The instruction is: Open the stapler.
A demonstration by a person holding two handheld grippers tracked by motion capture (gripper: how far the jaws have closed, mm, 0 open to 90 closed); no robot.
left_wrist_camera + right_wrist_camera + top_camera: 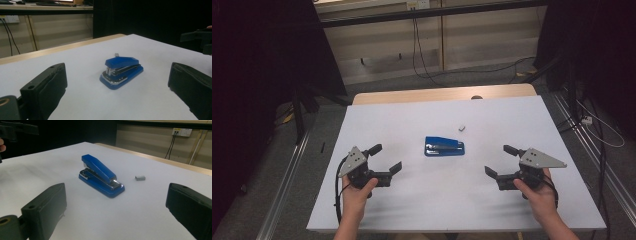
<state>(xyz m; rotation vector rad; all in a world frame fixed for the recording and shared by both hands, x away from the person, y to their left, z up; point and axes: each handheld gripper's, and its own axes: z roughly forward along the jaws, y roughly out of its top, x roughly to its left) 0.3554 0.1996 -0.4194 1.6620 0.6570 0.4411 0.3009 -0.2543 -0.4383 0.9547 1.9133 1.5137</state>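
- The setting is a room with dark curtains at both sides and pale wall panels with hanging cables at the back; the work surface is a white, matte tabletop (412,200) with a light wood edge along its far side.
- The blue plastic stapler with a bright metal staple channel (444,146) lies near the centre of the tabletop, flat on its base, closed, with its long axis running across the table.
- A small grey block of staples (462,128) rests just beyond the stapler toward its right end, apart from it.
- The left gripper (386,159) is held low over the tabletop to the left of the stapler. Its jaws stand wide apart and hold nothing.
- The right gripper (501,160) is held to the right of the stapler, likewise spread wide and empty.
- Each gripper view looks along two black padded jaws toward the stapler, which sits between them and well ahead.
- Step in hand, by judgement: the approach stage; nothing is touched.
- Next move, by judgement: one gripper advances to the stapler and closes across its narrow width. The smooth plastic shell may slip, so a square, centred grip is advisable.
- The staple block is small and low; picking it up calls for a fine fingertip pinch.
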